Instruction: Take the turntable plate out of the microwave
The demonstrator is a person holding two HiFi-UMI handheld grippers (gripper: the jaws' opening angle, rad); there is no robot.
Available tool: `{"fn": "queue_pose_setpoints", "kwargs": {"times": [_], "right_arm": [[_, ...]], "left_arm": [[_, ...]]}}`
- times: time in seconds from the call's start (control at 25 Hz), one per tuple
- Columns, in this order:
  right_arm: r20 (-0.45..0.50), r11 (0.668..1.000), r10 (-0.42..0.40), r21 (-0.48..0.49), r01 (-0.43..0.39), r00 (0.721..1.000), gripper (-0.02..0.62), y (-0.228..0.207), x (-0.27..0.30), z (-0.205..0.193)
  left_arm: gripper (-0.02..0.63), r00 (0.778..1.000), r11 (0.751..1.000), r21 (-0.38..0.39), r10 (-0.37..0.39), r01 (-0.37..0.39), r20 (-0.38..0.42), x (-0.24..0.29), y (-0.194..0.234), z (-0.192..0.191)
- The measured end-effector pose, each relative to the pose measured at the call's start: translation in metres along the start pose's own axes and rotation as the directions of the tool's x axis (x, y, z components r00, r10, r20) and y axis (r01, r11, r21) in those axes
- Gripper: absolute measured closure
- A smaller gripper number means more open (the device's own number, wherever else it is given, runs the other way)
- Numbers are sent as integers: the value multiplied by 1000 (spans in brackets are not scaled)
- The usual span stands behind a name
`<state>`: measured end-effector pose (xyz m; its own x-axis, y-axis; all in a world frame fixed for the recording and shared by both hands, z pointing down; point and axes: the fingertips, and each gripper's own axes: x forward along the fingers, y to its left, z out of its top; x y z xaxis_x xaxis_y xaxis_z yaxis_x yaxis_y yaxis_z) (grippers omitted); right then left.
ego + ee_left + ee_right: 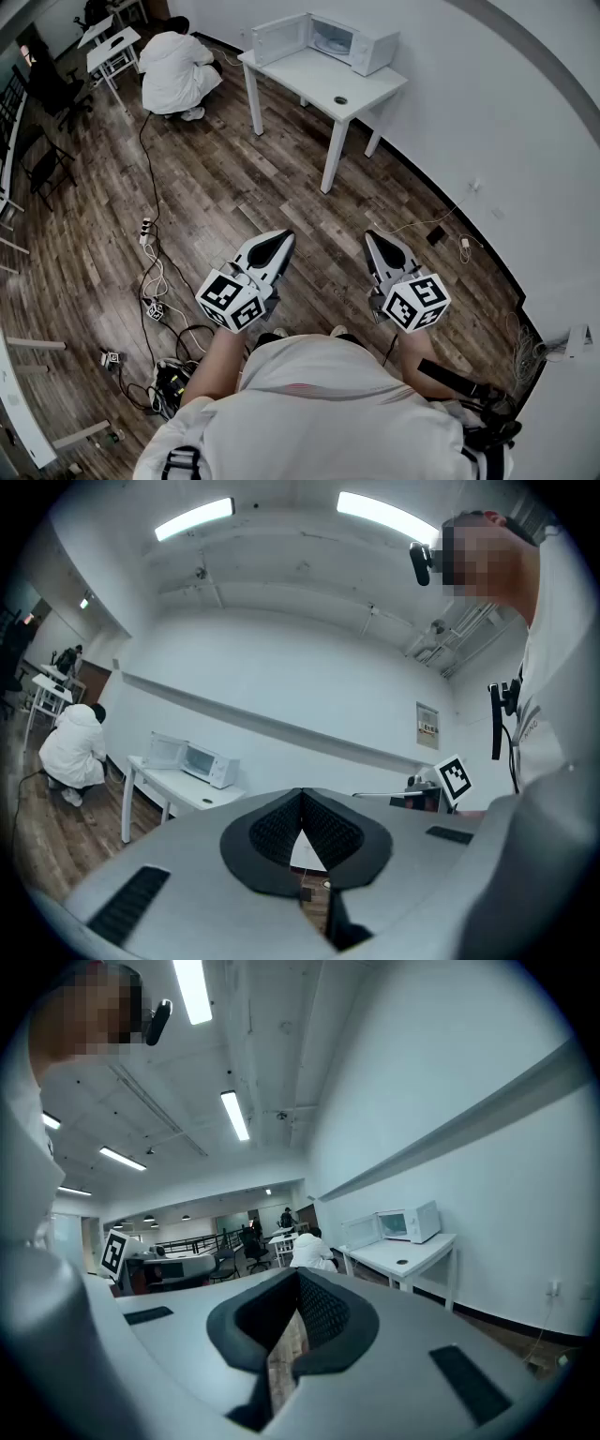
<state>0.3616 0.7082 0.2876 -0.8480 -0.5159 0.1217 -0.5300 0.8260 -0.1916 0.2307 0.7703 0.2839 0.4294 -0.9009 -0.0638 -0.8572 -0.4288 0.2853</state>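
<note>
Head view: one microwave (352,43), its door swung open, stands on one white table (323,82) well ahead of both grippers. The turntable plate (331,40) shows only as a pale patch inside it. One small dark disc (340,99) lies on the tabletop, and one person (176,71) crouches beyond. Two grippers hang over the floor, the left gripper (280,238) and the right gripper (376,237).

Left gripper view: jaws pressed together, nothing between them.

Right gripper view: jaws likewise together, empty.
</note>
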Motion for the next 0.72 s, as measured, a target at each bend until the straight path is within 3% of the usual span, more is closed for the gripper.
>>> {"fn": "queue_pose_setpoints", "kwargs": {"times": [0.36, 0.72], "right_arm": [[-20, 999, 21, -27, -21, 1000, 595, 59, 48, -14], [-56, 999, 52, -6, -53, 997, 595, 53, 108, -17]], "left_arm": [[595, 1000, 1000, -10, 20, -20, -1, -53, 53, 4], [595, 998, 996, -70, 63, -63, -2, -50, 105, 3]]}}
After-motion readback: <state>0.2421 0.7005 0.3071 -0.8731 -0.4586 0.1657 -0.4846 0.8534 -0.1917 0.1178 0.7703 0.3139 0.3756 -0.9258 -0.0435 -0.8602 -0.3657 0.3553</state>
